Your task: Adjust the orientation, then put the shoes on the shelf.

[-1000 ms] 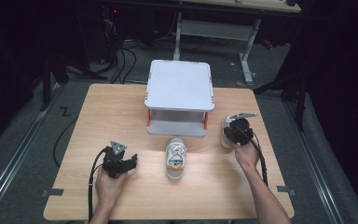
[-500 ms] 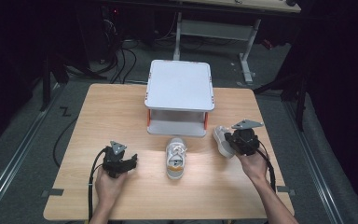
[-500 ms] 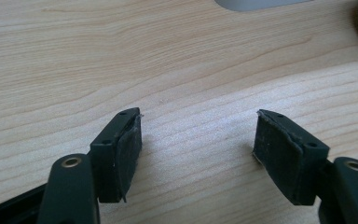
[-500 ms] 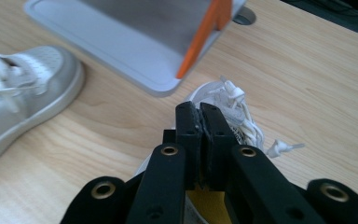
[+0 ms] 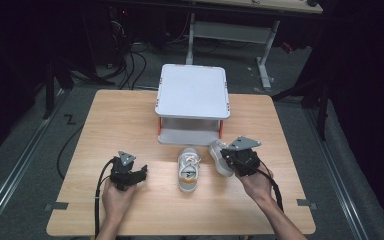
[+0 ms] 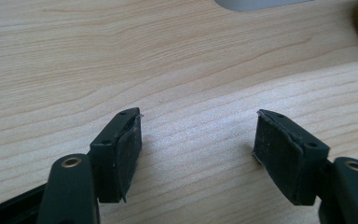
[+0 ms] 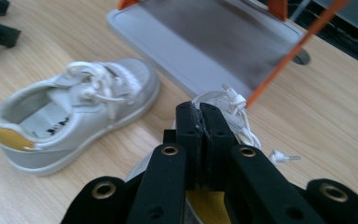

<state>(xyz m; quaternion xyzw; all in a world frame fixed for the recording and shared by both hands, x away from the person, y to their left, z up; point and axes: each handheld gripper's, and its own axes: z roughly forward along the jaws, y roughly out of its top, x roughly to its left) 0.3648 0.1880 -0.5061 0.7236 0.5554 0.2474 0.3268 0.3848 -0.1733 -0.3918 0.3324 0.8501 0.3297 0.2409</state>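
The right hand-held gripper [image 5: 230,159] is gripping a second shoe [image 5: 219,156], jaws clamped on it, just right of the shoe [image 5: 188,169] lying near the shelf rack [image 5: 193,102]. Pairing looks nearly finished. The left hand-held gripper [image 5: 139,176] is idling with jaws apart over the worktop [image 5: 110,125].

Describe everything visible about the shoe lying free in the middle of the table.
The free shoe is a small silver-white sneaker with white laces, a pale sole and a yellow-gold heel patch; its insole carries dark lettering too blurred to read. It rests upright on its sole on the wooden table, toe towards the white two-tier shelf, heel towards the person. Nothing grips it; the second shoe lies just to its right.
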